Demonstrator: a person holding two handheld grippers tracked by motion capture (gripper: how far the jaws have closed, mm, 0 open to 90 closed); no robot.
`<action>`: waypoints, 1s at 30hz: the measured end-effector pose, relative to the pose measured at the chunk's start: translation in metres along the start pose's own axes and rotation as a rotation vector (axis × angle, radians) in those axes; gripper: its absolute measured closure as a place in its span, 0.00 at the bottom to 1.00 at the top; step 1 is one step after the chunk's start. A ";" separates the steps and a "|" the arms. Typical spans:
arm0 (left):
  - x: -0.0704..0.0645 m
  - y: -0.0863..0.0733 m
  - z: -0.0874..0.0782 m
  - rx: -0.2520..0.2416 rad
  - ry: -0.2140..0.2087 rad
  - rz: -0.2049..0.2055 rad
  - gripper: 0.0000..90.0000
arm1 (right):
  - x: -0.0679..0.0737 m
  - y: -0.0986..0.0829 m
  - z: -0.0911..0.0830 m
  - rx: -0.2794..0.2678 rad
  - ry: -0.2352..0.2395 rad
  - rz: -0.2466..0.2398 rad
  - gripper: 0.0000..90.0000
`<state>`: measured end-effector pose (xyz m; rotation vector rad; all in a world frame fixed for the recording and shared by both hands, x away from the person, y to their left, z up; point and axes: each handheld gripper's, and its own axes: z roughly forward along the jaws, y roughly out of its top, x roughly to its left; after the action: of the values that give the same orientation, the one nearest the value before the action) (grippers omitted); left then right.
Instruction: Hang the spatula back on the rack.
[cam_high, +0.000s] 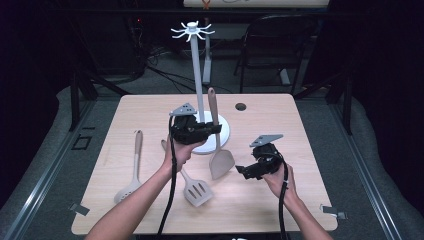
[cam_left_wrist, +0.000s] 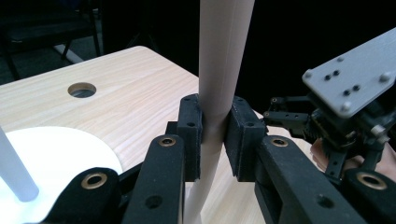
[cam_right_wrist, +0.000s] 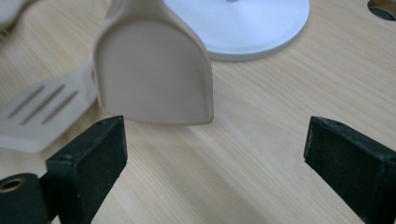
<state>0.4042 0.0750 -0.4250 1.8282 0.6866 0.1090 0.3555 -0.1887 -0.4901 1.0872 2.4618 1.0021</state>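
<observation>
The left tool is clamped tight on the handle of a beige spatula, held nearly upright just beside the white rack stand, its blade seemingly clear of the tabletop. The right tool gapes wide, holding nothing, just beside the blade. A slotted turner and a slotted spoon lie left of the stand.
</observation>
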 end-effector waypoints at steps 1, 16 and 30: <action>0.000 0.000 0.000 0.000 0.000 0.000 0.86 | 0.000 0.000 0.000 0.000 0.000 0.000 0.06; 0.016 0.024 -0.002 0.005 0.053 0.026 0.86 | -0.003 -0.003 0.019 0.113 -0.011 -0.027 0.02; 0.027 0.044 -0.002 0.016 0.110 0.063 0.86 | -0.006 -0.003 0.021 0.139 -0.028 -0.046 0.02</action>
<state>0.4432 0.0812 -0.3917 1.8701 0.7081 0.2474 0.3676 -0.1842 -0.5078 1.0734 2.5534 0.8067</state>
